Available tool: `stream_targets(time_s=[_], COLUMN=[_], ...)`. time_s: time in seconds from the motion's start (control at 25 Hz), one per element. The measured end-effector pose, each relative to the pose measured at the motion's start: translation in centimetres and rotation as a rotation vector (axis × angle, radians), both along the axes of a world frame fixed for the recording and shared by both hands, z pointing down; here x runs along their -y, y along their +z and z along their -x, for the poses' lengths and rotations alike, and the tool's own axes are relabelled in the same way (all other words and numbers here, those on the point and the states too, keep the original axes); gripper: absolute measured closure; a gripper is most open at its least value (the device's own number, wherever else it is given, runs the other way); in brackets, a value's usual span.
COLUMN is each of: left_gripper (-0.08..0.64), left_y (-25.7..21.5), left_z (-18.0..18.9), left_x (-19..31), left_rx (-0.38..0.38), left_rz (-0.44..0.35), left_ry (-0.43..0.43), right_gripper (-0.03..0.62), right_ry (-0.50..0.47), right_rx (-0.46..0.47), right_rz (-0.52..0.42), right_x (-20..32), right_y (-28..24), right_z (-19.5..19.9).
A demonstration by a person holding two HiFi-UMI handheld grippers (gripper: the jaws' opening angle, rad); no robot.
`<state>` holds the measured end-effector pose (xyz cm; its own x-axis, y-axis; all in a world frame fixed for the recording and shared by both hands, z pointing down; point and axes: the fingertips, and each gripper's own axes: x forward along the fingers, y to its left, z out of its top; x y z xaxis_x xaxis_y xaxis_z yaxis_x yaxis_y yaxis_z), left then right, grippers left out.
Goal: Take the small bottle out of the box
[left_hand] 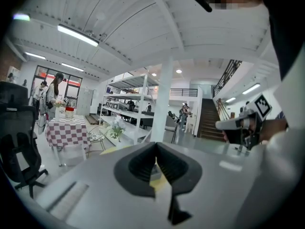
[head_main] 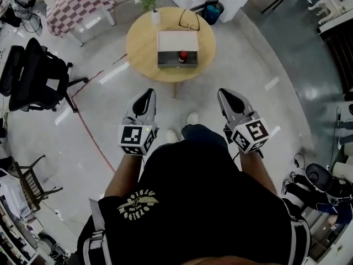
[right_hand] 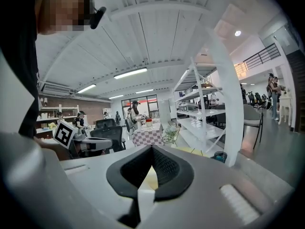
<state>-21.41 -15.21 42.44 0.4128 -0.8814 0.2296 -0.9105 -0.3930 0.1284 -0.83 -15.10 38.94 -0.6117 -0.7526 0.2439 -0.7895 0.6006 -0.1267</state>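
Observation:
On the round wooden table (head_main: 141, 44) stands an open box (head_main: 177, 40), lid up. A small bottle (head_main: 182, 56) with a red cap stands upright inside it. Both grippers hang well short of the table, over the floor, pointing toward it. My left gripper (head_main: 145, 93) is shut with nothing between its jaws, as its own view shows (left_hand: 156, 149). My right gripper (head_main: 224, 92) is shut and empty too (right_hand: 152, 152). Each gripper view catches the other gripper to one side: the right one (left_hand: 242, 128), the left one (right_hand: 88, 145).
Glasses (head_main: 190, 20) and a vase of flowers (head_main: 151, 1) share the table's far side. A blue bin (head_main: 213, 11) stands behind it, a black office chair (head_main: 32, 73) at left, a checkered table (head_main: 77, 4) far left. People stand in the background.

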Motion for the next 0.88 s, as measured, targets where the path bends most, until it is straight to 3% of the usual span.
stream_targets(time_s=[0.6,0.88], left_gripper=[0.56,0.56], left_y=[-0.5,-0.8], left_z=[0.0,-1.7], left_x=[0.8,2.0], left_rx=[0.037,0.023], left_rz=[-0.006,-0.012], left_ry=[0.002,0.006], right_gripper=[0.584,0.584], right_ry=[-0.013,0.009], right_rx=[0.022,0.034], right_rz=[-0.007,0.005], right_x=[2.0,2.6], right_y=[-0.1,0.8], right_z=[0.7,-0.8])
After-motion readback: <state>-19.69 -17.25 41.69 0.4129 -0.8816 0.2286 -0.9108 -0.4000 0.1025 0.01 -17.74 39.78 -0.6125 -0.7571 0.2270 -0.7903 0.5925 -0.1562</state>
